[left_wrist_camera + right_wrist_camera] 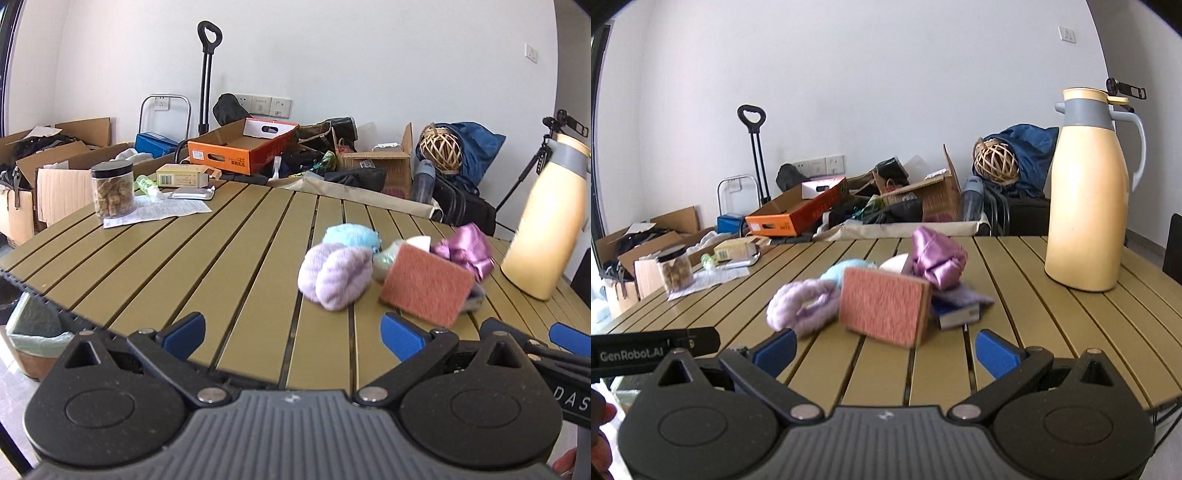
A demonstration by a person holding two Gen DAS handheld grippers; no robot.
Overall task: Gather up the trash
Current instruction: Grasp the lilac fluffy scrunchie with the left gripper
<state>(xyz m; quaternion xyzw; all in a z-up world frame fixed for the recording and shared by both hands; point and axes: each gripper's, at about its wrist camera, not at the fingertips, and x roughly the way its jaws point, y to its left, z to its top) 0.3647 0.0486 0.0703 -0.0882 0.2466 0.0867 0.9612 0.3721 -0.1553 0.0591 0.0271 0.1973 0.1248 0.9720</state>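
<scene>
A heap of small items lies on the slatted olive table [207, 258] [1052, 332]: an orange-pink sponge [424, 284] [882, 306] propped on edge, a lilac fluffy scrunchie [336, 277] [801, 306], a light blue fluffy piece [352, 234] [846, 273], crumpled purple satin cloth [467, 251] [936, 260] and a small blue box [958, 315]. My left gripper [293, 338] is open at the near table edge, left of the sponge, holding nothing. My right gripper [884, 352] is open just short of the sponge, also holding nothing. The right gripper's fingers [569, 334] show in the left wrist view.
A tall yellow thermos jug [546, 221] [1087, 195] stands right of the heap. At the far left are a jar of snacks [112, 188] [675, 273], papers, a small carton [184, 175] and a foil packet. A lined bin [37, 332] sits below the table's left edge. Boxes and bags crowd the floor behind.
</scene>
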